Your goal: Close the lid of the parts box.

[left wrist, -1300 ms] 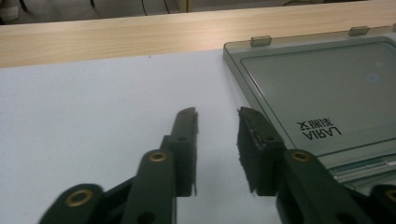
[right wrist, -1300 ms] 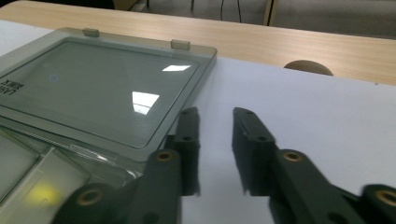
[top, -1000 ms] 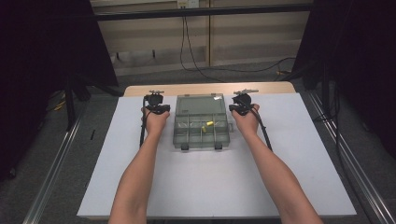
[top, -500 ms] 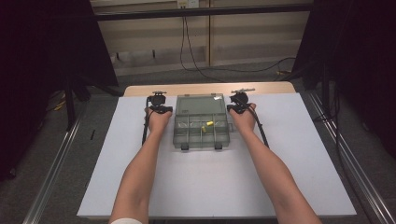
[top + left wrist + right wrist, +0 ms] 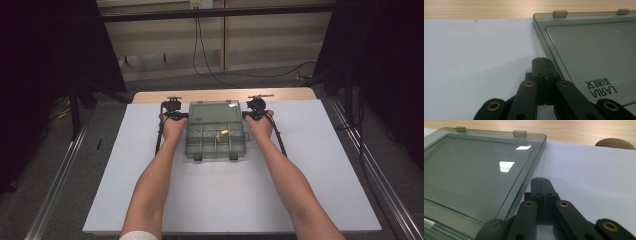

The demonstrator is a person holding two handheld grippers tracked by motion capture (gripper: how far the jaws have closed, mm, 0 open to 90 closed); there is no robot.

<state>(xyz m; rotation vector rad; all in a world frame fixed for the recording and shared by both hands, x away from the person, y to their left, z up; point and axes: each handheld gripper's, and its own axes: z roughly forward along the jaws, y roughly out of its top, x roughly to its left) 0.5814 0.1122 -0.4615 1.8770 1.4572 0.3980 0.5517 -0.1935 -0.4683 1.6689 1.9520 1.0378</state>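
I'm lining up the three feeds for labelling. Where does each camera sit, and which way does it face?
High view: above the person's side, looking forward and down on the white table; forearms, left gripper, right gripper.
Left gripper view: on the left gripper, along its shut jaws, the lid's edge to their right.
Right gripper view: on the right gripper, jaws shut, the lid to their left.
All three share the smoky plastic case.

One clear compartment box point(image 5: 216, 131), one yellow piece point(image 5: 224, 132) inside, two black front latches point(image 5: 198, 157).
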